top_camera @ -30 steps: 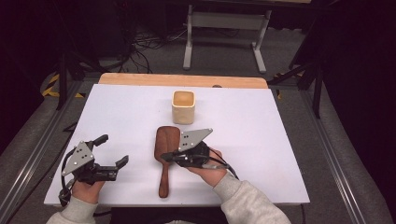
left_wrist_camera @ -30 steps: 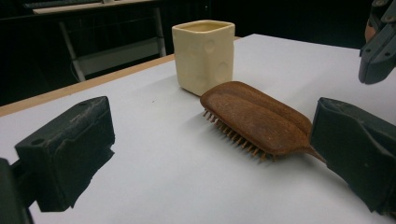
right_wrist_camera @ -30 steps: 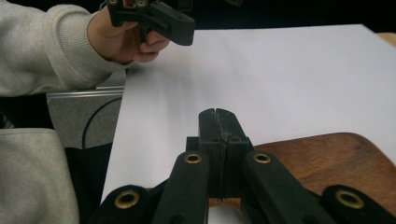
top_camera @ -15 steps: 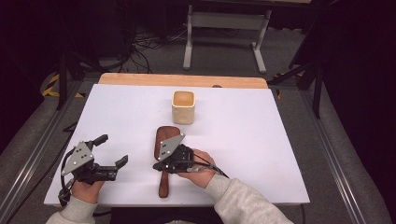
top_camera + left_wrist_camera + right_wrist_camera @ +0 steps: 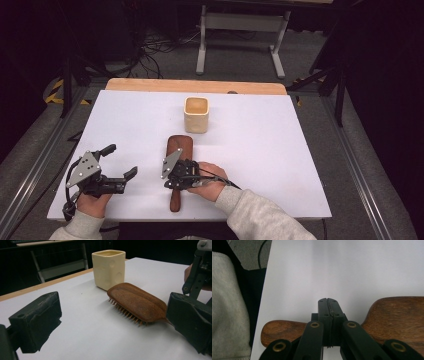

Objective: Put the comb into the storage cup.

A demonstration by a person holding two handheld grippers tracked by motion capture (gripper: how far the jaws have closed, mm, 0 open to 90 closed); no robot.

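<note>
Hairbrush [image 5: 178, 165] of dark wood lies bristles down on the white desk [image 5: 280, 150], its handle towards the near edge and its head towards the far side. Just beyond its head stands a cream square cup [image 5: 196, 114], apart from it. My right gripper [image 5: 175, 176] sits over the handle with its jaws pressed together, nothing between them (the handle runs beneath them). My left gripper [image 5: 117, 165] rests to the left, jaws spread wide, well apart from the brush. Compared with a second ago, the right gripper has swung left and lower, onto the handle; the left one is unmoved.
</note>
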